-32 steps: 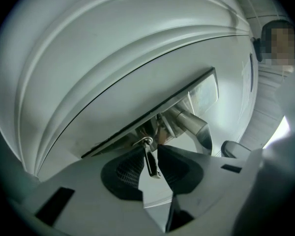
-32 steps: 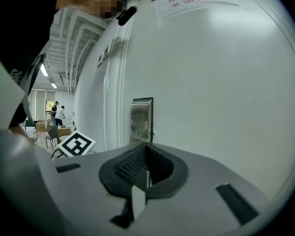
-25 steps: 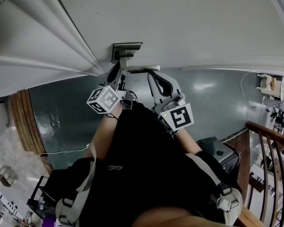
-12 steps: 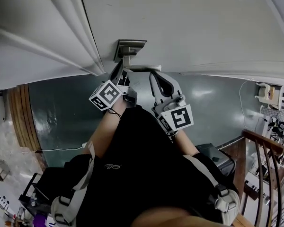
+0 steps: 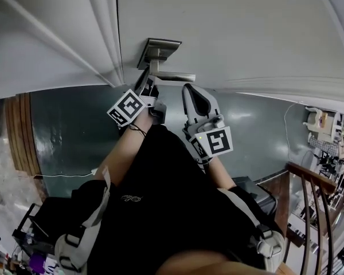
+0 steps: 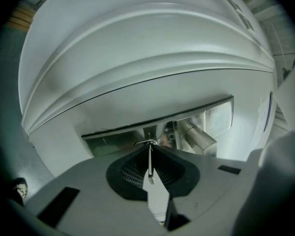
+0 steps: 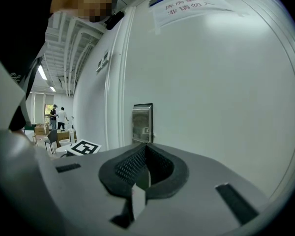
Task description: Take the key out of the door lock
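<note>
White panelled door point(image 5: 229, 33) seen from steeply above, with a dark green floor point(image 5: 74, 130) at its foot and a wooden railing point(image 5: 315, 193) well off to the right of the lock plate point(image 5: 159, 49). The plate is a narrow metal rectangle on the door, and a lever handle point(image 5: 173, 77) projects from it.

Left gripper point(image 5: 144, 86): tips right at the plate, just under the handle. In the left gripper view its jaws are closing with the key point(image 6: 150, 161) between them. The key shows as a thin bright blade, edge-on in the slit where the dark pads point(image 6: 130, 170) converge, and the pad tips look pressed against it. The key's far end meets the plate beside the handle's stem. The head view does not show the key, since the gripper covers it.

Right gripper point(image 5: 188, 88): just beside the left one, on the handle's free-end side of the plate and clear of the door. In the right gripper view its jaws are together at the tips with nothing between them, and the plate stands straight ahead. A paper notice point(image 7: 189, 5) is taped to the door high above the plate.
</note>
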The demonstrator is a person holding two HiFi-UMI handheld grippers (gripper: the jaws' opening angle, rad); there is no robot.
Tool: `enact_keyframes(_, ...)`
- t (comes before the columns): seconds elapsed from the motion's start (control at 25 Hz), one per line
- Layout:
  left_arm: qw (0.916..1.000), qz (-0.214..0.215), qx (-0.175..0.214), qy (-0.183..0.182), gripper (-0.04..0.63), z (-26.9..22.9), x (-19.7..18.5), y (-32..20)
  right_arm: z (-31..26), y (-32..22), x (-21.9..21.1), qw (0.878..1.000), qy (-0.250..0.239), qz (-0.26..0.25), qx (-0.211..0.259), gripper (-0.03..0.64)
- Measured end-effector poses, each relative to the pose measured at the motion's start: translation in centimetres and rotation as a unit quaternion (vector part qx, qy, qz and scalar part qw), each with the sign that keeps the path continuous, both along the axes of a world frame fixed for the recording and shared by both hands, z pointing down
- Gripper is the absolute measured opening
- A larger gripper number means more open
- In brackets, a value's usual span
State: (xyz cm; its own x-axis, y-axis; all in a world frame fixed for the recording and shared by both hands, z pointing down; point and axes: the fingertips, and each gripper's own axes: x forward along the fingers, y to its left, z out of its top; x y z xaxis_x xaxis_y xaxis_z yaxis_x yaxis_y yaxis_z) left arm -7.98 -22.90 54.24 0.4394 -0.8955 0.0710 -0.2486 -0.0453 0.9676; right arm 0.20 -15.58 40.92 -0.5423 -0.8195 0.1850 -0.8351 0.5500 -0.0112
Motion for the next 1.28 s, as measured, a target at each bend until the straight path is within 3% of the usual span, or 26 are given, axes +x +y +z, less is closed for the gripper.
enact_keyframes(0.64,0.9995,-0.011,-0.008,0.028,0.037,-0.3,-0.4,0.3,0.1,1.1,-0.1,1.0,-0.004,0.003,-0.008,0.008)
enact_keyframes(0.84,0.9989,-0.031,-0.021,0.029,0.037,-0.4,-0.3,0.3,0.2,0.9,0.0,1.0,-0.007,0.004,-0.013,0.008)
enact_keyframes(1.28,0.9992,-0.011,-0.008,0.037,0.037,-0.5,-0.1,0.4,-0.3,0.0,-1.4,1.0,-0.008,-0.013,-0.006,0.008)
